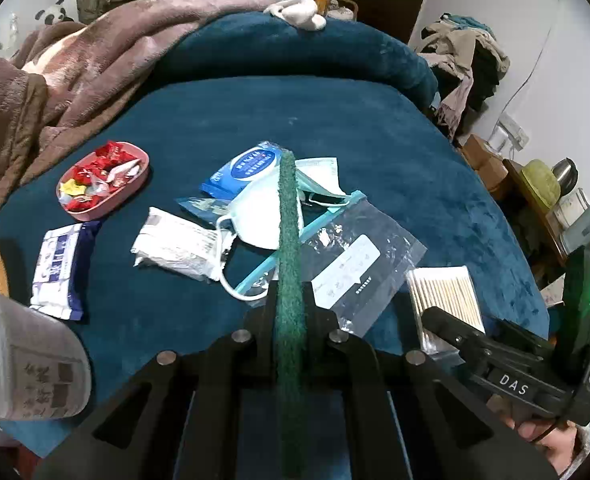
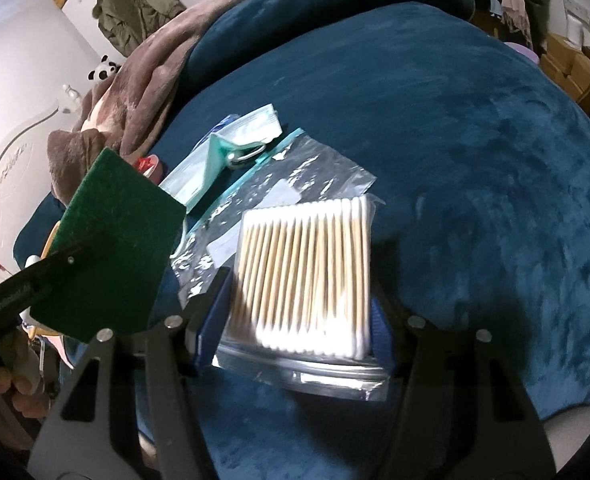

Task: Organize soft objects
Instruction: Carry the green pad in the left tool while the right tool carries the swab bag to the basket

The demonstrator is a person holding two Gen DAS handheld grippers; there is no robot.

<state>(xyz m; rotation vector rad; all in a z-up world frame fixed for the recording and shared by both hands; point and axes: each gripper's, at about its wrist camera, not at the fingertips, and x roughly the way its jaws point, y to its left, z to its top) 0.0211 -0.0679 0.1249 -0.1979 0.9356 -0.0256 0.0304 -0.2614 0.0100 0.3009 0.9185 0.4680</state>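
My left gripper (image 1: 291, 292) is shut on a green scouring pad (image 1: 289, 240), held edge-on above the blue bed cover (image 1: 375, 140). The pad shows flat in the right wrist view (image 2: 111, 240). My right gripper (image 2: 301, 292) is shut on a pack of cotton swabs (image 2: 307, 268), which also shows in the left wrist view (image 1: 445, 292). Below lie a clear zip bag (image 1: 359, 264), a white face mask (image 1: 259, 216), a blue mask packet (image 1: 247, 168) and a white tissue pack (image 1: 175, 244).
A pink dish of red candies (image 1: 103, 180) and a purple-white wipes pack (image 1: 61, 268) lie to the left. A brown blanket (image 1: 75, 72) is heaped at the back left. A white container (image 1: 27, 360) is close at the left edge. Clutter stands right of the bed.
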